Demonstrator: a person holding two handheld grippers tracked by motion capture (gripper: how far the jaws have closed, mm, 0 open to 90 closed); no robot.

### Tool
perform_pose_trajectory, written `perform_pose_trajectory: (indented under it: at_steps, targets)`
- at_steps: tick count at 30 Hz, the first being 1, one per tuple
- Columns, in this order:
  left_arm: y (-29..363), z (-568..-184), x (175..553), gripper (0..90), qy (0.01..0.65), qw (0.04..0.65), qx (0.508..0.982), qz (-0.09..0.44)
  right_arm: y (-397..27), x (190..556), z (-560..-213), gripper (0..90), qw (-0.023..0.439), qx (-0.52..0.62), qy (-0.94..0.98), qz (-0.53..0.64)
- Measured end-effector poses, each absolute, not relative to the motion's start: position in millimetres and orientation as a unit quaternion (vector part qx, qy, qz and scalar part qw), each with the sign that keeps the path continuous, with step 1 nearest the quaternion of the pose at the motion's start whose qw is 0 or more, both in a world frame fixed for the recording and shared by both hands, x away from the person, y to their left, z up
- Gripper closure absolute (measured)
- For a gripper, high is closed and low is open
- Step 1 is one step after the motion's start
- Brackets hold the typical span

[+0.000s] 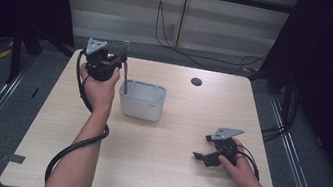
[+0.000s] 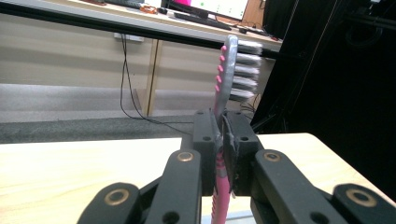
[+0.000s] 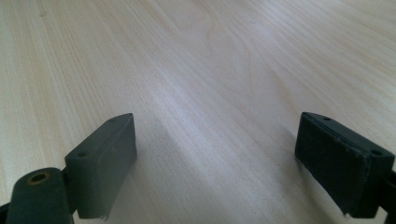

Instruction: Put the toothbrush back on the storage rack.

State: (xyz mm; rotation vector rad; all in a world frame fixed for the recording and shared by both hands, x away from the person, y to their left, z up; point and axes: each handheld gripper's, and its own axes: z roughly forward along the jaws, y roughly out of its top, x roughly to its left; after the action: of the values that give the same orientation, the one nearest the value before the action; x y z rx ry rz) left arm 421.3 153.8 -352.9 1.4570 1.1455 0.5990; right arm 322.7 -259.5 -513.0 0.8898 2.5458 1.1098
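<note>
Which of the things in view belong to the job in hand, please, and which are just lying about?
In the job:
- pink toothbrush, clamped upright in the left hand-held gripper
- white container, beside that gripper

Lying about:
- right hand-held gripper, open, resting on the table
- dark round hole in the tabletop
- cables on the floor behind

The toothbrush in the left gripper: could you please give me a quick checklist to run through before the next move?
1. Grip: left gripper clamped on the pink toothbrush handle: ok.
2. Brush attitude: roughly upright, bristle head up: ok.
3. Position: toothbrush beside the left edge of the white container; whether it is inside yet: cannot tell.
4. Container upright on the table: ok.
5. Right gripper open, holding nothing, low over the table away from the container: ok.
</note>
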Motion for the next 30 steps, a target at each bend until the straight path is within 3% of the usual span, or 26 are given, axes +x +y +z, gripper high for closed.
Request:
perform_pose_trajectory:
  at_steps: [30]
  targets:
    - [153,-367,417,84.1,0.485,0.558,0.622,0.257,-260,323,-513,12.3,0.111,0.302,0.868,0.379]
